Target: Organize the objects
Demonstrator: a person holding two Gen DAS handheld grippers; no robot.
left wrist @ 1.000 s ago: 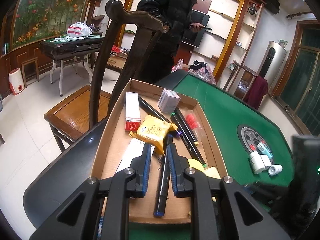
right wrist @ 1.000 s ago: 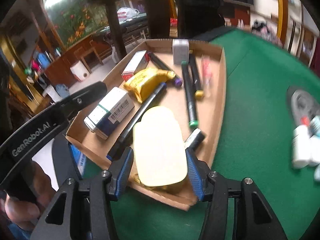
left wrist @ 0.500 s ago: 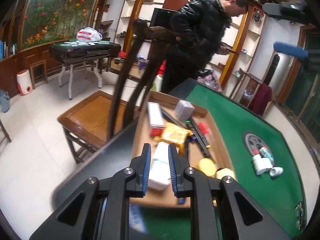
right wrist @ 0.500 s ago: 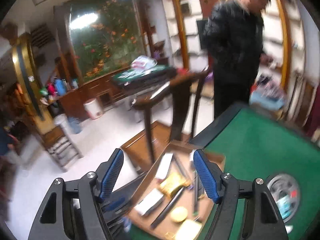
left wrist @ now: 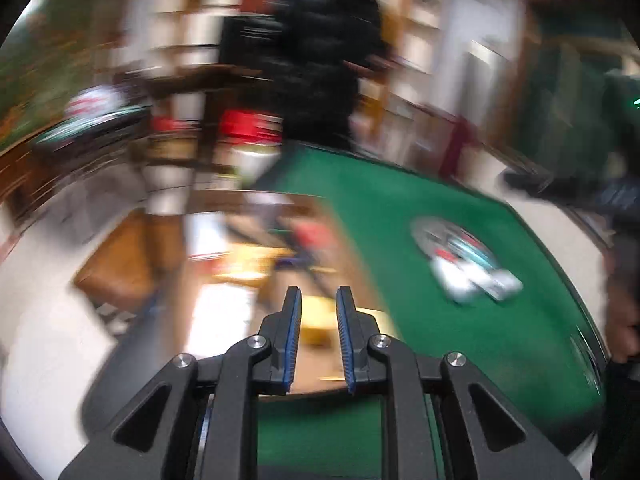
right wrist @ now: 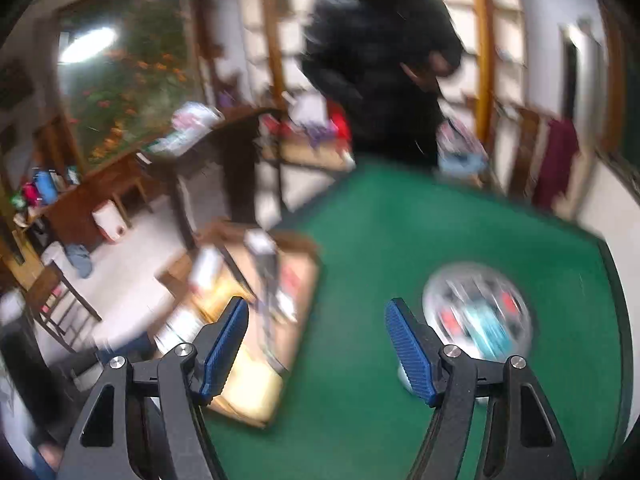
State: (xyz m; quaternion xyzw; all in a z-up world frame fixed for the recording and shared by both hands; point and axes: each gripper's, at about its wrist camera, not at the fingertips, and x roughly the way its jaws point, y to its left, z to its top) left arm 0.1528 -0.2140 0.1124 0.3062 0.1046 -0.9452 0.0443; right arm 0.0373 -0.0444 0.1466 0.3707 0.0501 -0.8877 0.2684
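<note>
Left wrist view: left gripper [left wrist: 318, 294] fingers nearly together, empty; right gripper [right wrist: 316, 307] fingers wide apart, empty.

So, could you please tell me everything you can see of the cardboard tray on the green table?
The cardboard tray is a shallow, open-topped brown box with low walls, lying flat at the left edge of the green felt table, beside a dark wooden chair. It holds a jumble of items, too blurred to name, in white, yellow, red and black. Nothing grips it: the right gripper hangs open above its near corner, empty.
</note>
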